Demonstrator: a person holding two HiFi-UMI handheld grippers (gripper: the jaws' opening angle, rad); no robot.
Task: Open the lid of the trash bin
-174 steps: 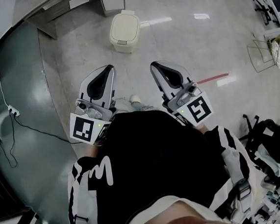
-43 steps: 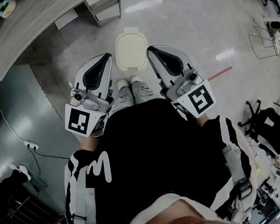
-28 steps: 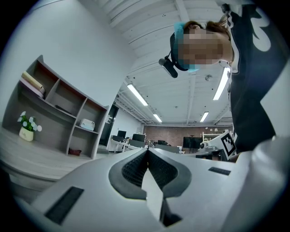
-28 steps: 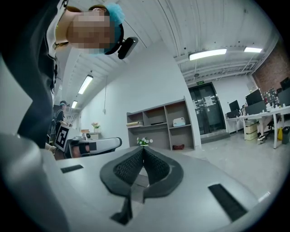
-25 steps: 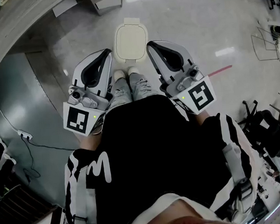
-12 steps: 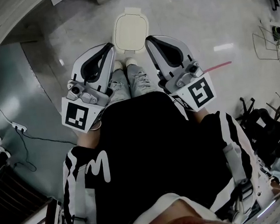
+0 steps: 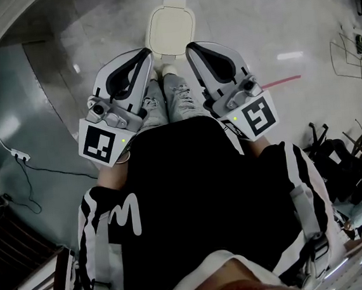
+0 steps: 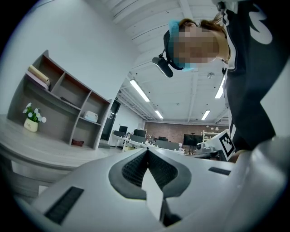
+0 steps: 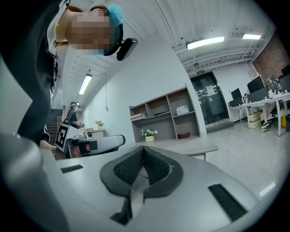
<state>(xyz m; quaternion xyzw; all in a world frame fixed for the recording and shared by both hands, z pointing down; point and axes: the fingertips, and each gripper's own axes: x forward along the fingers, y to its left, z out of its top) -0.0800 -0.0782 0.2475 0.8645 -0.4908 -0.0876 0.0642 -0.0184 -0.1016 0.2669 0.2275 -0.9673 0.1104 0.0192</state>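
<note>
Since seven seconds ago the trash bin (image 7: 170,29) has gone from well ahead to just beyond the person's shoes (image 7: 164,68), and its cream lid (image 7: 170,26) is still down. In the head view it lies between the tips of the left gripper (image 7: 146,54) and the right gripper (image 7: 190,46), touching neither. Both grippers are clenched on nothing, their ribbed pads pressed together in the left gripper view (image 8: 147,152) and the right gripper view (image 9: 143,149), and both point out into the room rather than at the bin. A red line (image 7: 283,81) marks the glossy pale floor (image 7: 251,13) at the right. A cable (image 7: 34,171) trails over the darker floor at the left. Open shelves (image 9: 165,113) stand against a white wall, with a flower pot (image 9: 148,134) on the desk before them.
</note>
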